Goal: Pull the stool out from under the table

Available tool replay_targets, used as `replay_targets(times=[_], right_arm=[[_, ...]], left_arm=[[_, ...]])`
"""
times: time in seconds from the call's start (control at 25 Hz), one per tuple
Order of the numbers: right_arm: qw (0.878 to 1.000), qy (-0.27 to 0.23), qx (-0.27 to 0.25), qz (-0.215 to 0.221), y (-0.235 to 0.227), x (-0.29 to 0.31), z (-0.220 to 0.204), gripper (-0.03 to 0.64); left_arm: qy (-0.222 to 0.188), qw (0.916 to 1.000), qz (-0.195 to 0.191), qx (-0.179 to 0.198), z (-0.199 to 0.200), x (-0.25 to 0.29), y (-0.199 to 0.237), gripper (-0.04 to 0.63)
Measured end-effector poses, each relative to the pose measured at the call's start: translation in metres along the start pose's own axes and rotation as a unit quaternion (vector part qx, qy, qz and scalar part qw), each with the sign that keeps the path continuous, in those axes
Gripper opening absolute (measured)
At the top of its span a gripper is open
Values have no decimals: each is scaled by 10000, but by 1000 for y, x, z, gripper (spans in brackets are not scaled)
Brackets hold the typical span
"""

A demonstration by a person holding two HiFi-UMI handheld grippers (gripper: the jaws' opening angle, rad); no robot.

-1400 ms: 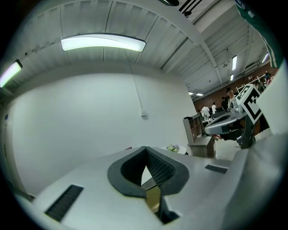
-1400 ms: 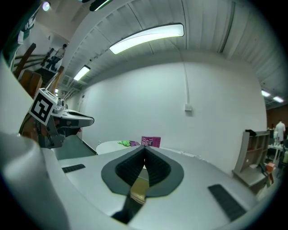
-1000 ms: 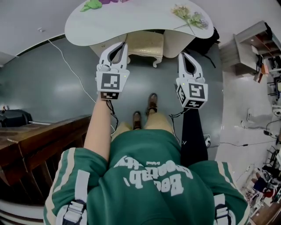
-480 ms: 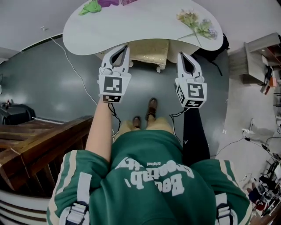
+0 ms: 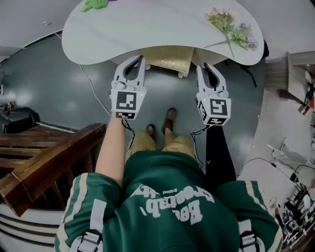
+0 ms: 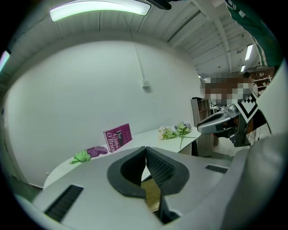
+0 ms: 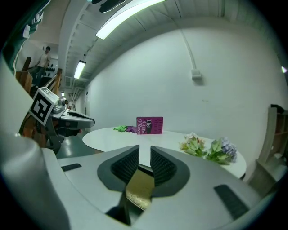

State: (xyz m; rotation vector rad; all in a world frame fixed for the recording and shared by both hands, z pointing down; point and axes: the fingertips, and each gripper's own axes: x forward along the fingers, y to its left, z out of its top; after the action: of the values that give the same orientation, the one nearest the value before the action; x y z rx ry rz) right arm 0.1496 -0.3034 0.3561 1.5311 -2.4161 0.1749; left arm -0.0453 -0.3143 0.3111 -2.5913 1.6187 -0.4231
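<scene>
The stool (image 5: 172, 58), with a gold cushion and cream legs, stands mostly under the white oval table (image 5: 157, 24); only its near edge shows. My left gripper (image 5: 139, 58) is shut and empty by the stool's near left corner. In the left gripper view the left gripper (image 6: 145, 150) has its pads touching, with the gold seat (image 6: 152, 194) below them. My right gripper (image 5: 205, 66) is just off the near right corner. Its jaws are opening: the right gripper (image 7: 145, 152) shows a narrow gap with nothing in it and the seat (image 7: 140, 188) beyond.
On the table lie a flower bunch (image 5: 231, 27), a green and purple cloth (image 5: 96, 5) and a magenta book (image 7: 149, 125). A wooden railing (image 5: 44, 157) runs at my left, and a cable (image 5: 93, 93) crosses the grey floor. My shoes (image 5: 160, 127) are just behind the grippers.
The table and stool have slid down the head view, closer to me. Both grippers have stayed level with the stool's near corners, just under the table's edge.
</scene>
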Motion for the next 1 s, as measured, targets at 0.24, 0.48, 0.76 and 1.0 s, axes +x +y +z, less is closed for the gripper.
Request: replay_targets(times=[0.24,0.48,0.76,1.0], right_arm=[[9997,161,98,161,-6,16,-43,139],[9983,489,314,-37,-1,32,-81,186],[9945,976,277,-275,15,68,-145,235],[9898,1316,365,-393,3,89,-225,253]], left_arm=[[150,9996,-64,-224,-46,19,7,17],[359,9976,-471,-372,-103,33,18,81],[823,9927,-795,-381,-208,62,38,196],[1114,9888,-764,-630,-299,86,33,201]])
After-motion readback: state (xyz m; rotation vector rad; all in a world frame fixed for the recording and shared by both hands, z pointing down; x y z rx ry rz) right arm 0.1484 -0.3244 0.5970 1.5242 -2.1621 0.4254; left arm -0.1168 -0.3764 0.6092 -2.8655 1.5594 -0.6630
